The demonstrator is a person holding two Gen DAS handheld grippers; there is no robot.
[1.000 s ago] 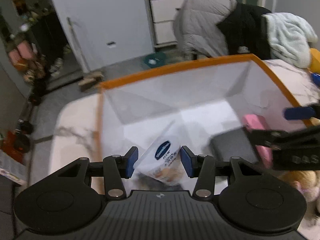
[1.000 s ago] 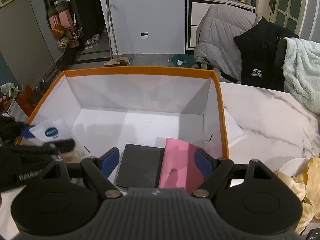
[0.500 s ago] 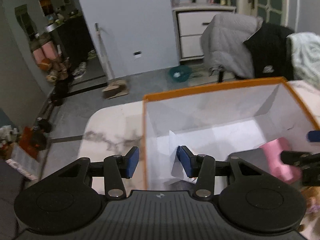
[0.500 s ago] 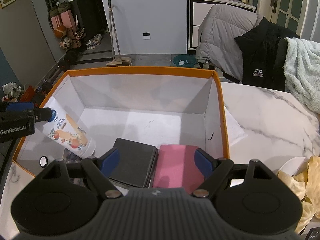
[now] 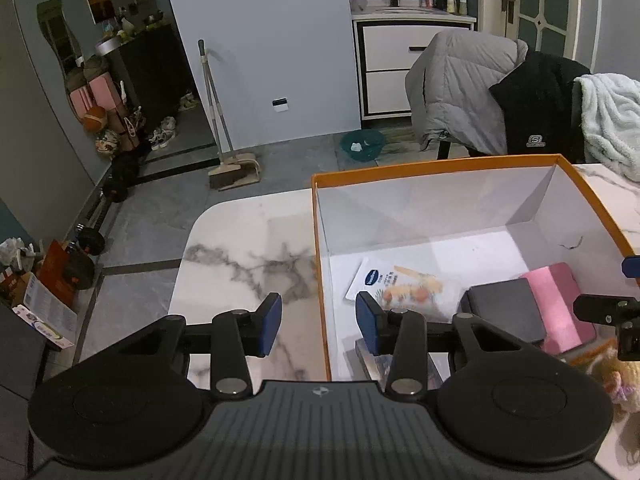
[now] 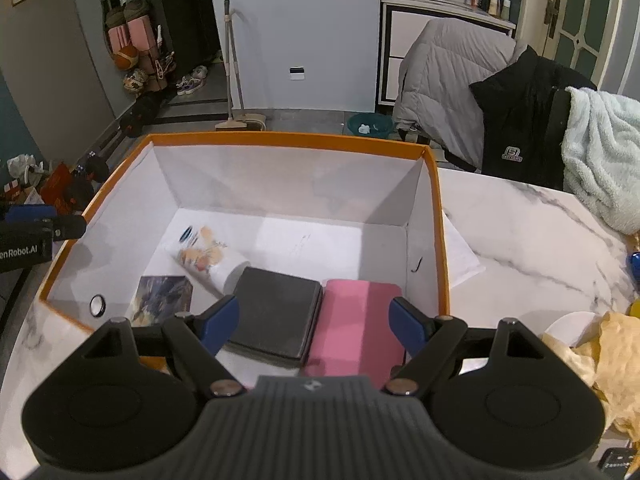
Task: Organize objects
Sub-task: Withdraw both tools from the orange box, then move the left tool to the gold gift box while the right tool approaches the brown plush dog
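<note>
An orange-rimmed white box (image 5: 436, 168) (image 6: 288, 141) stands on the marble table. Inside lie a white snack pouch (image 5: 394, 284) (image 6: 208, 258), a dark grey case (image 5: 504, 316) (image 6: 276, 316), a pink case (image 5: 558, 304) (image 6: 356, 328), a printed card (image 6: 162, 298) and a small round item (image 6: 97, 305). My left gripper (image 5: 318, 326) is open and empty, straddling the box's left wall. My right gripper (image 6: 314, 320) is open and empty above the two cases; it shows at the right edge of the left wrist view (image 5: 616, 312).
Marble table (image 5: 248, 256) (image 6: 532, 240) has its rounded left edge near the floor. A white plate (image 6: 568, 320) and yellow cloth (image 6: 604, 356) lie at right, a plush toy (image 5: 616, 376) by the box. Jackets (image 6: 480, 76) and a blanket (image 6: 600, 152) hang behind.
My left gripper released the snack pouch into the box and drew back left and up, now open over the box's left wall. The pouch lies flat. The right gripper barely moved.
</note>
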